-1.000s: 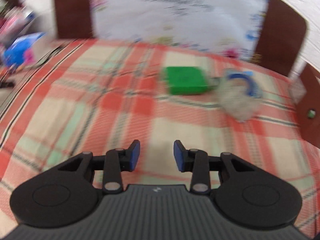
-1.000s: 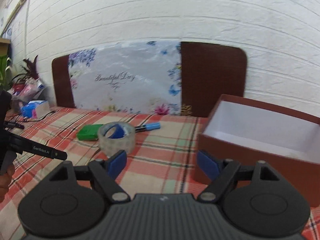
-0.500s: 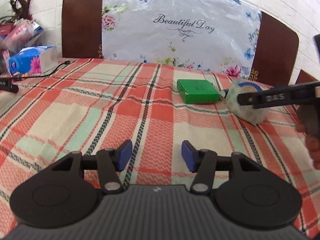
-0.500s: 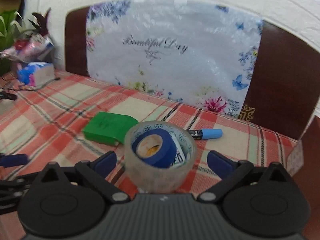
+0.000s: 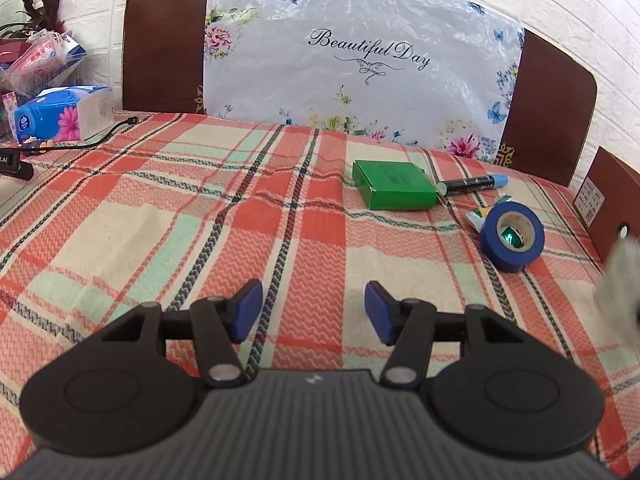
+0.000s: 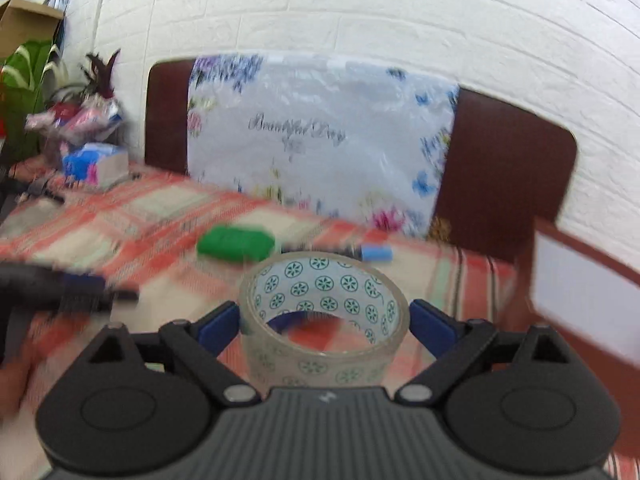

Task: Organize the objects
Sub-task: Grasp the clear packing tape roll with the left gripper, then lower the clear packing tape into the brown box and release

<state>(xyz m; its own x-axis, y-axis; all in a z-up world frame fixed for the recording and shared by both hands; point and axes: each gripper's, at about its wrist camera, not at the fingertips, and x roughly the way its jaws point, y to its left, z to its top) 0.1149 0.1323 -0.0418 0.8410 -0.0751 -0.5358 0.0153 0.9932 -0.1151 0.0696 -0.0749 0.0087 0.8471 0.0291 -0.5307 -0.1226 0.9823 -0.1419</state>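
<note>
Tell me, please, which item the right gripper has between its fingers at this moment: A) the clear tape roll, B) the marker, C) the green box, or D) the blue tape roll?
A: in the right wrist view the clear tape roll sits between the blue pads of the right gripper, which press on its sides, while the green box and marker lie on the tablecloth beyond.

Loads of bare tabletop [image 5: 168, 216] in front of the left tool [image 5: 312, 312] – the clutter's all far right: green box [image 5: 394, 191], marker [image 5: 474, 183], blue tape roll [image 5: 513, 237], with the brown box [image 5: 606, 204] walling off that edge.
</note>
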